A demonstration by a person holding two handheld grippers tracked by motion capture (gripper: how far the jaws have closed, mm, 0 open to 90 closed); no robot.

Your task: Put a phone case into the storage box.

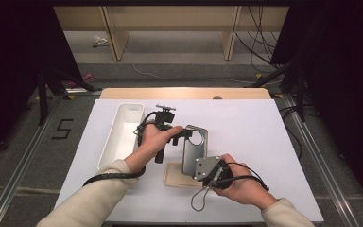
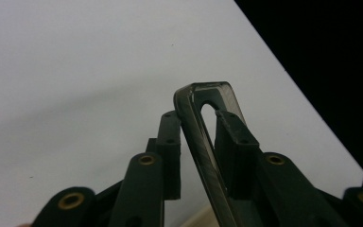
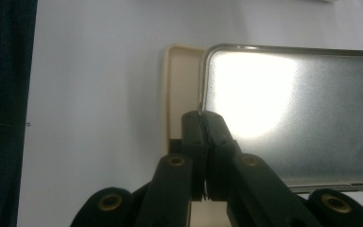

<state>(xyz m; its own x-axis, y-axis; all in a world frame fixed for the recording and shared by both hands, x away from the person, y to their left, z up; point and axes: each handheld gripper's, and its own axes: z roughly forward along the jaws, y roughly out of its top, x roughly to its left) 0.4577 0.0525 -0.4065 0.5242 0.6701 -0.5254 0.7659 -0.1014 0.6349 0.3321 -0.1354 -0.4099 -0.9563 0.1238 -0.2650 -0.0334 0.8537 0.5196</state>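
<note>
We held the left gripper [image 1: 185,134] at the far end of the phone case [image 1: 195,150]. In the left gripper view its jaws stood on both sides of the dark rim of the case [image 2: 203,142], next to the camera opening. One pad [image 2: 234,142] was against the rim; on the other side we could not tell if the pad already pressed on it, so we took this grip as clenched on the case.

Our right gripper [image 1: 203,171] was at the near end of the same case. In the right gripper view its two jaws were fully closed together on the thin edge of the case [image 3: 283,113], at the corner [image 3: 203,111], and the grey inner face of the case spread away from the jaws to their right. So the case was grasped at both ends and was lifted a little, between the two grippers.

Directly under the right gripper lay a beige flat piece [image 1: 176,175], on the white table [image 1: 255,137]; in the right gripper view it [image 3: 182,80] showed just to the left of the case and partly behind it.

Beyond the left gripper, on its outer side, a long white tray [image 1: 111,142] lay on the table, near our left hand [image 1: 153,139] but apart from the case. Our right hand [image 1: 238,184] was at the near edge of the table.
</note>
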